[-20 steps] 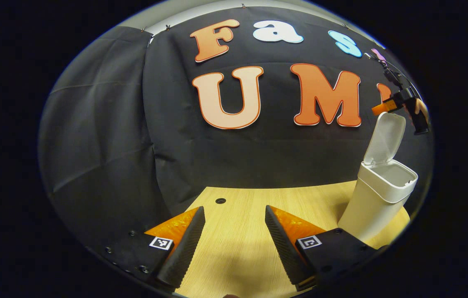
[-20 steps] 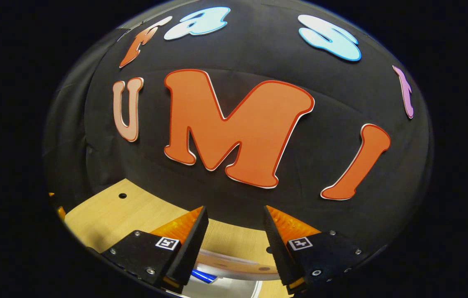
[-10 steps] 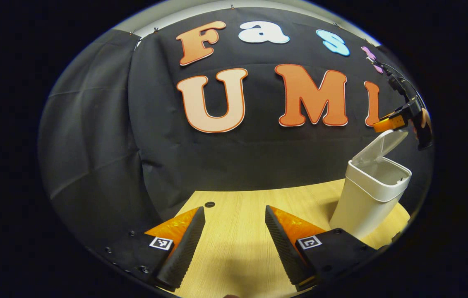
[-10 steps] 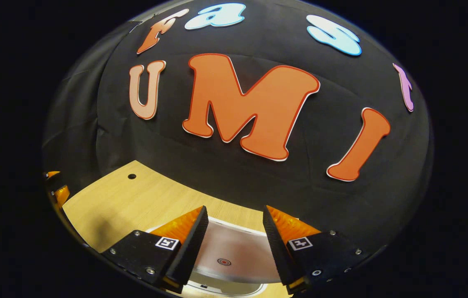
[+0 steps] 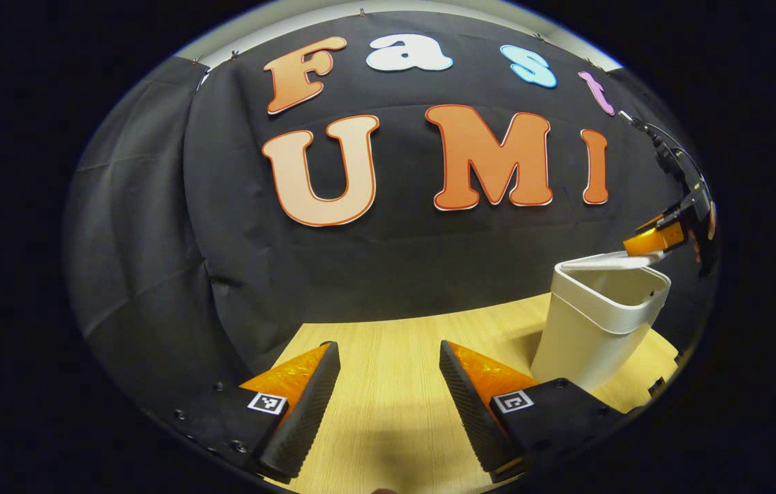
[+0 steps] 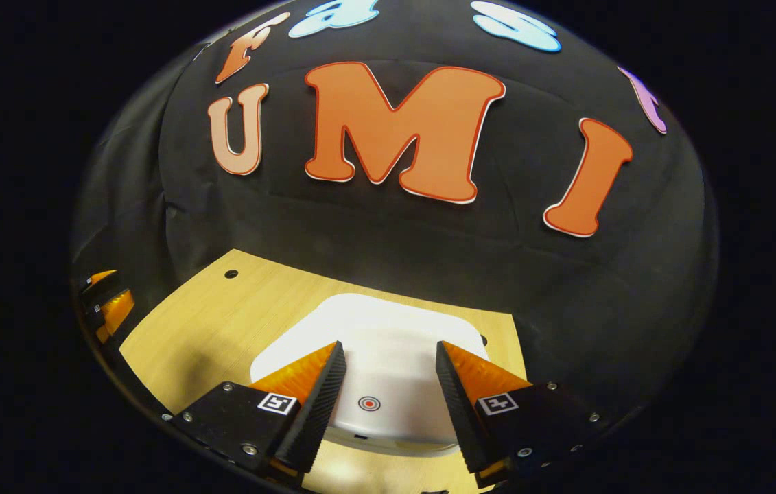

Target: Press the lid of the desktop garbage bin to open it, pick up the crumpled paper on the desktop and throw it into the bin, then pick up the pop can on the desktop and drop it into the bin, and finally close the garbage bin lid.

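The white garbage bin (image 5: 597,319) stands on the wooden table at the right of the left gripper view. Its lid (image 6: 377,357) lies nearly flat on the bin, a small round mark near its front edge. My right gripper (image 6: 388,374) is open and sits right on top of the lid, fingers pointing down at it; in the left gripper view the right gripper (image 5: 655,240) rests on the lid's far edge. My left gripper (image 5: 388,384) is open and holds nothing, low over the table left of the bin.
The wooden table (image 5: 394,343) has a small round hole (image 6: 231,274) near its back left corner. The black cloth wall stands close behind the table. In the right gripper view the left gripper (image 6: 106,305) shows at the far left edge.
The lid has swung from upright down to nearly flat, with the right gripper following it down. The left gripper has shifted a little, so the bin sits farther left in its view.
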Demonstrator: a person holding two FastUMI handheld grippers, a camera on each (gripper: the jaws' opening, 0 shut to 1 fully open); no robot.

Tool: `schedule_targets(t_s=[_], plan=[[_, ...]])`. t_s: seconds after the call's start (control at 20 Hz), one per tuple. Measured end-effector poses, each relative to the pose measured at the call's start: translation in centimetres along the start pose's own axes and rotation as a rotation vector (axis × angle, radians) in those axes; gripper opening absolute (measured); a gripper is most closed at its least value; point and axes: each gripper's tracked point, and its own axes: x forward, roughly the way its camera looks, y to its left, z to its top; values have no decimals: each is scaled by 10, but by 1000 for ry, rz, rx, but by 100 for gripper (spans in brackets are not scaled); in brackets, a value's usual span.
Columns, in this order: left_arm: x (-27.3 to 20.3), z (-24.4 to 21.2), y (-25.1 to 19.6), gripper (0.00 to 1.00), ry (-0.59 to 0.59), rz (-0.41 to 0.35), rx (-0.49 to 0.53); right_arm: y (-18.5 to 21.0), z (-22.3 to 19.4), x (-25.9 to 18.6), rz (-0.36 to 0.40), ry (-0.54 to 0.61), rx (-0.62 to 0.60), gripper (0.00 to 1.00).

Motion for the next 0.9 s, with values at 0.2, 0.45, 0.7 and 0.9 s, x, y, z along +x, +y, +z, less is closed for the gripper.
schedule_targets(t_s=[0.2, 0.45, 0.7, 0.9], plan=[[1, 0, -14, 94, 3, -32, 4, 12, -24, -8, 17, 34, 31, 81], [1, 3, -22, 93, 1, -50, -17, 22, -46, -16, 39, 69, 101, 81], [4, -3, -28, 93, 19, -59, -36, 22, -49, -13, 3, 37, 141, 79], [9, 1, -37, 93, 28, -72, -39, 22, -50, -13, -35, 16, 174, 77]])
